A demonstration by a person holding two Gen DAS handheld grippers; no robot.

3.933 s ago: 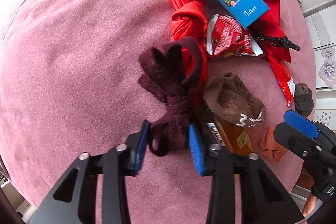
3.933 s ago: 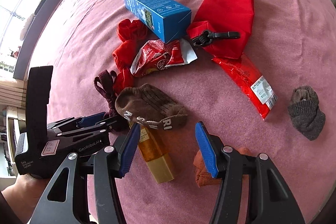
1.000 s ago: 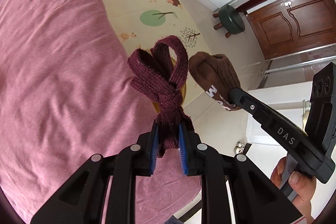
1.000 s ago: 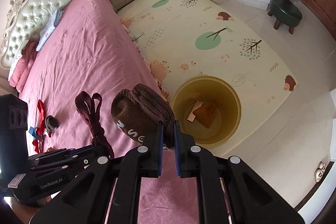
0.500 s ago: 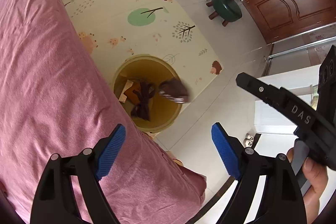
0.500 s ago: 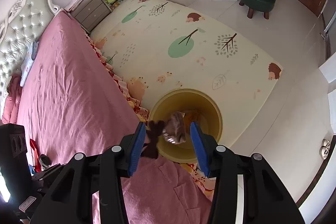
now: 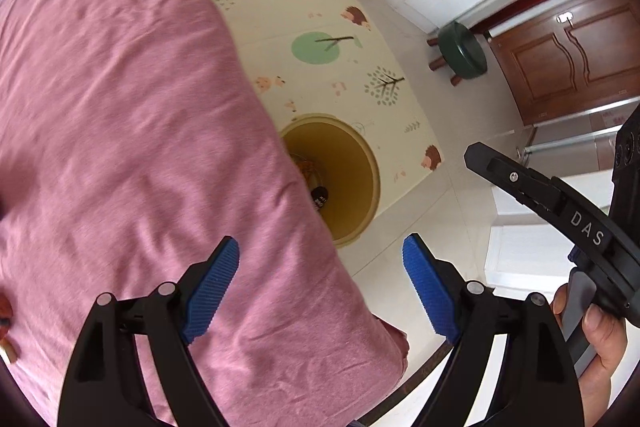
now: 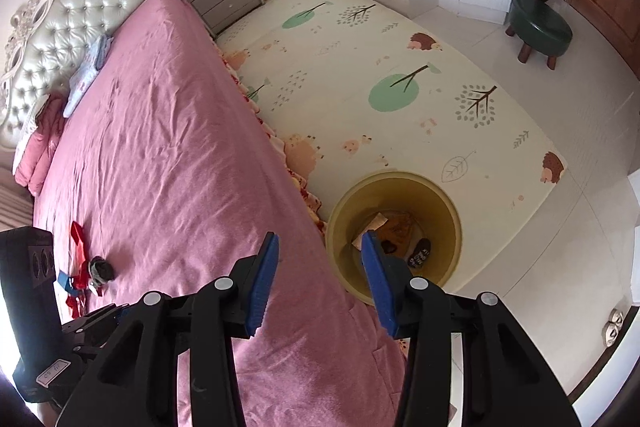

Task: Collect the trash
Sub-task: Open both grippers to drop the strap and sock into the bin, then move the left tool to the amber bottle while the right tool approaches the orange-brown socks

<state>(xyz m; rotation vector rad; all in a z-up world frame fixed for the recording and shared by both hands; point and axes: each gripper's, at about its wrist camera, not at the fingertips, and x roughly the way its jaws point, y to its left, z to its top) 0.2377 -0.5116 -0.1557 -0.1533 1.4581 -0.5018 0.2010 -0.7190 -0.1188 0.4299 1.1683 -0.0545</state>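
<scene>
Blue fingers (image 7: 212, 285) wide apart, prob. both grippers empty

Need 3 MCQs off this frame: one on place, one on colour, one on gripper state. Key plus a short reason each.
1. Where does the yellow bin stand?
A. on the bed
B. on the floor mat beside the bed
C. on the stool

2. What colour is the bedspread?
A. pink
B. grey
C. white

3. How are the left gripper and right gripper set?
A. both shut on socks
B. only the left open
C. both open, holding nothing

Key: B, the bin sits on the patterned floor mat at the bed's edge; A, the cover is pink throughout; C, each pair of blue pads stands apart with nothing between.
</scene>
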